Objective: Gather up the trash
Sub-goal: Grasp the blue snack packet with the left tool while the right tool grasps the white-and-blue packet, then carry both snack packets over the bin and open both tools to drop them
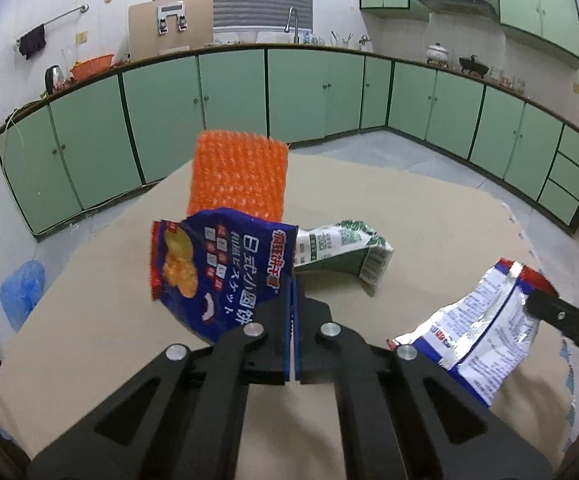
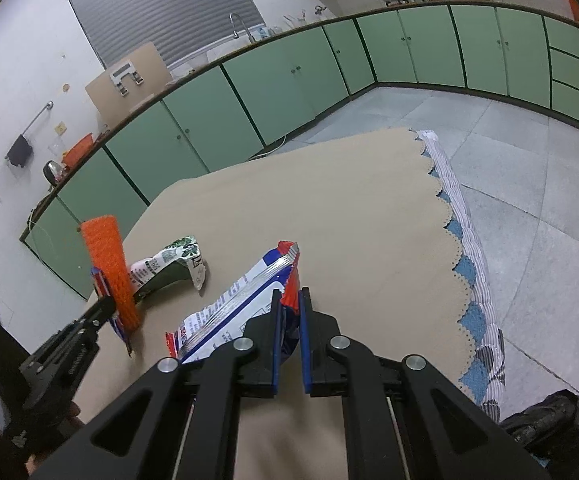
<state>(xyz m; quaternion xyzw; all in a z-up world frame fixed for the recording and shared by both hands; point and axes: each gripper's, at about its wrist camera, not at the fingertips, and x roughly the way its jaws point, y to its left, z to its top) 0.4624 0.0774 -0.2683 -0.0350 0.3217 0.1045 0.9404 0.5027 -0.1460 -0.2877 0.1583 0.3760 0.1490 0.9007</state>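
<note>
My left gripper (image 1: 292,280) is shut on a dark blue biscuit wrapper (image 1: 213,272) and holds it above the table. My right gripper (image 2: 291,296) is shut on a white, blue and red snack wrapper (image 2: 245,304), also lifted; that wrapper shows at the right of the left wrist view (image 1: 485,332). A green and white wrapper (image 1: 341,252) lies crumpled on the beige tablecloth (image 1: 409,208), also seen in the right wrist view (image 2: 169,264). An orange mesh foam sleeve (image 1: 237,172) stands behind the blue wrapper, and in the right wrist view (image 2: 109,268) beside the left gripper (image 2: 105,304).
The tablecloth's scalloped edge (image 2: 453,264) runs along the right, with tiled floor (image 2: 529,184) beyond. Green cabinets (image 1: 229,100) line the walls. A blue plastic bag (image 1: 21,292) lies on the floor at left. A black bag (image 2: 549,424) sits at lower right.
</note>
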